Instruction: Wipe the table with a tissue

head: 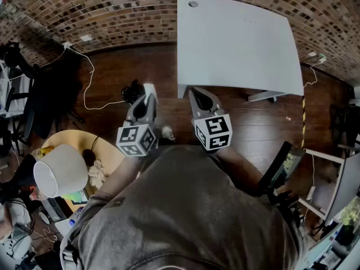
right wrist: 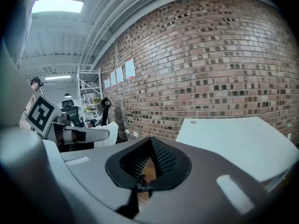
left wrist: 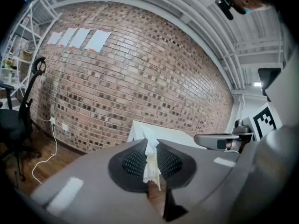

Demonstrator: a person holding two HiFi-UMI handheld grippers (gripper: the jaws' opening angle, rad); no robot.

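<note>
A white table stands ahead of me on the wooden floor; it also shows in the left gripper view and in the right gripper view. My left gripper hovers short of the table's near left corner, shut on a strip of white tissue that sticks up between the jaws. Beside it my right gripper is shut with nothing in it, its tips just at the table's near edge. Both grippers point toward the brick wall.
At the lower left stands a round yellow side table with a white lampshade and a crumpled tissue. A white cable runs over the floor. A black office chair is at my right, and shelves lie beyond it.
</note>
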